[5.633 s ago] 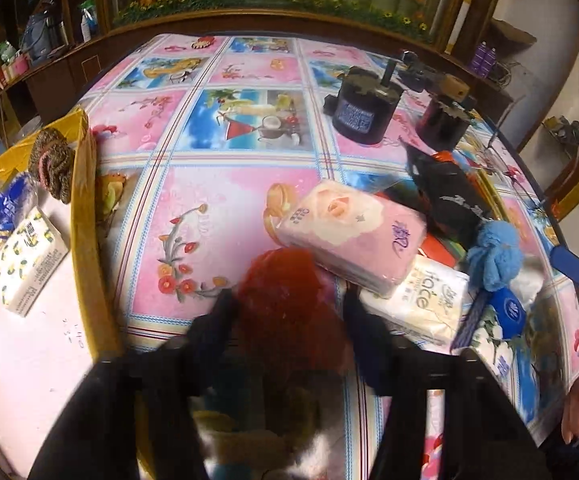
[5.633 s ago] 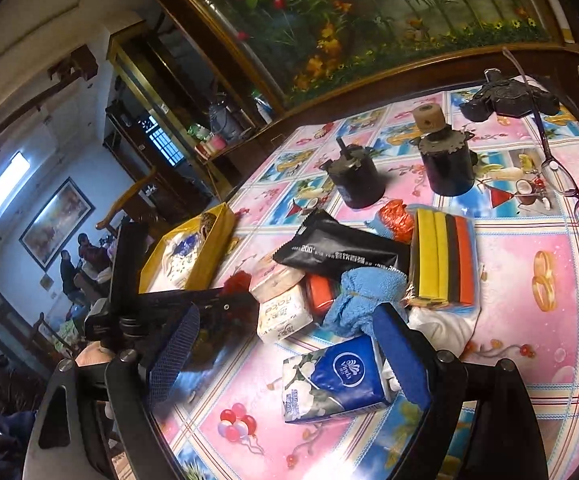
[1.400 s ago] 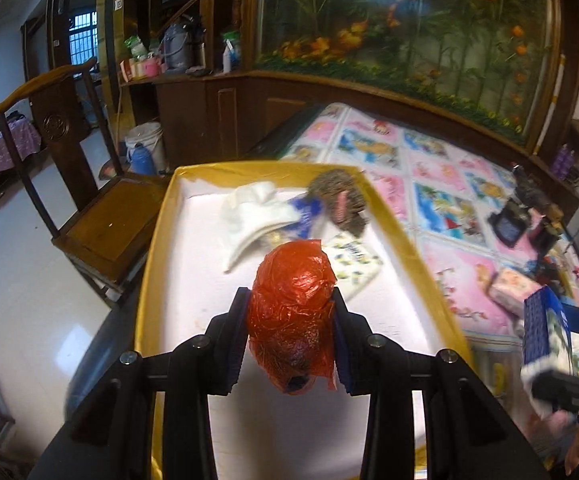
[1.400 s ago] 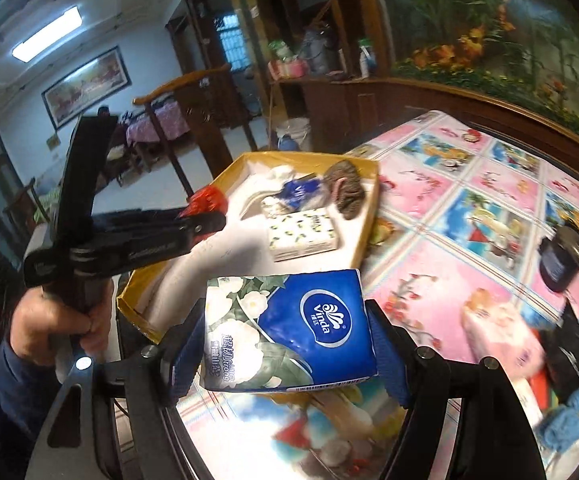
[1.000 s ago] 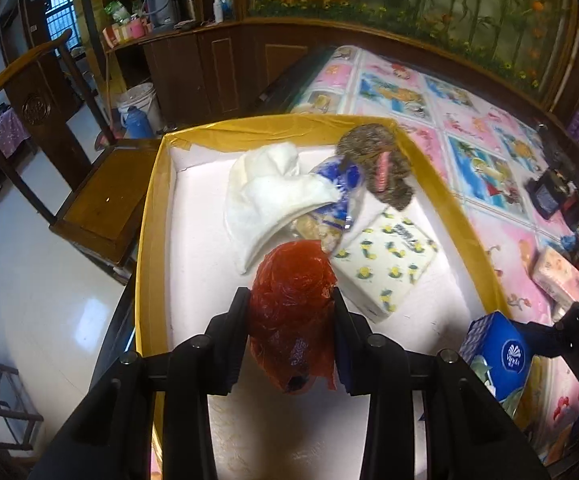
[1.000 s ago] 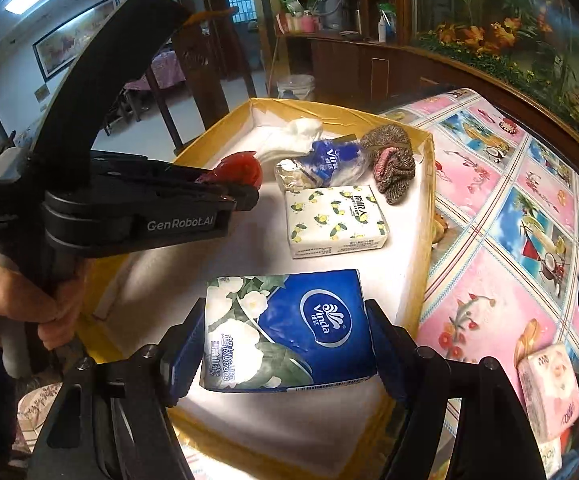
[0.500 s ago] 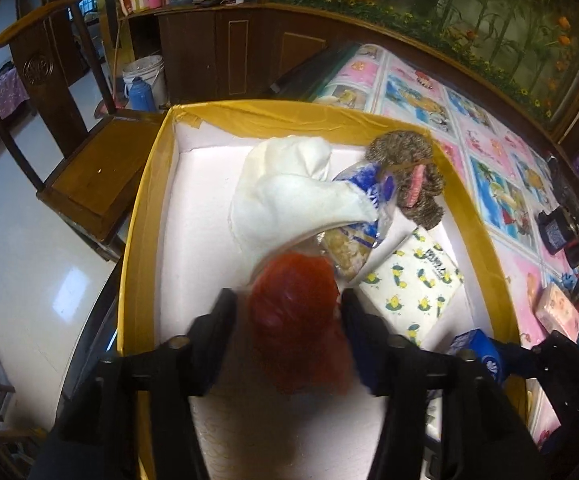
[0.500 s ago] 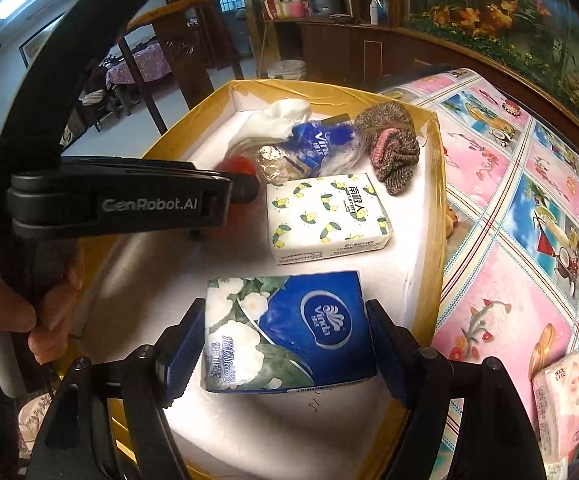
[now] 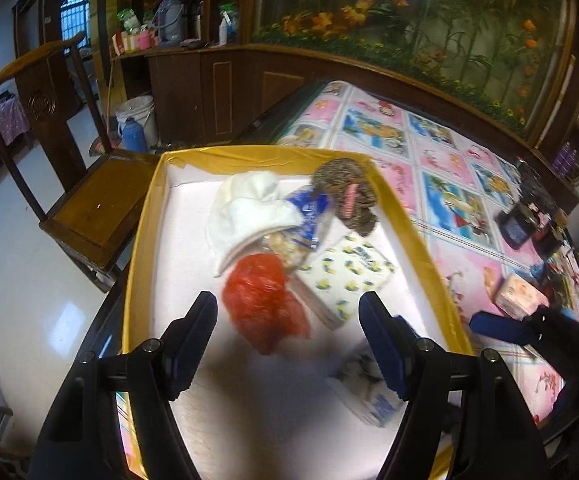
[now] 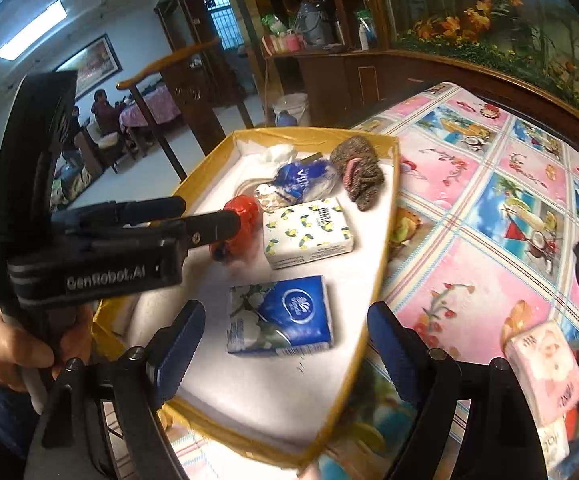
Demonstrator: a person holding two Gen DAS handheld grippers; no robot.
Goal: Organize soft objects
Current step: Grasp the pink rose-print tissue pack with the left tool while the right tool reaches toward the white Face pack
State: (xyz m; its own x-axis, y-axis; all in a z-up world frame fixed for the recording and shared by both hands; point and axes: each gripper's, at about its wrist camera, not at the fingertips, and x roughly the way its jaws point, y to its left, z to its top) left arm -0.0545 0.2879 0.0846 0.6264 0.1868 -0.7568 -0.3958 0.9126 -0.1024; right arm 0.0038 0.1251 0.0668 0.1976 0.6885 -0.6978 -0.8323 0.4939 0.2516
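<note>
Your left gripper point(image 9: 287, 316) is spread: jaws have just been opening, and the red plastic bag point(image 9: 263, 298) lies loose on the white floor of the yellow-rimmed box point(image 9: 141, 236), between the pads but not pinched. In the right wrist view the bag sits just beyond the left gripper's tips. Behind it, towards the far wall: a white cloth point(image 9: 249, 210), a blue crinkly tissue pack point(image 9: 307, 210) partly under the cloth, then a brown-pink knitted piece point(image 9: 347, 196) by the box's right rim. A lemon-print tissue pack point(image 9: 347, 274) lies just right of the red bag, touching it.

Your right gripper point(image 10: 285, 338) is spread too, jaws also just been opening. The blue Vinda tissue pack point(image 10: 281, 322) lies flat in the box near its front-right rim, between the pads w/ gaps both sides, well apart from the lemon pack.

Right of the box, on the patterned tablecloth point(image 10: 485, 216): a pink tissue pack point(image 10: 543, 364) near the right edge.
</note>
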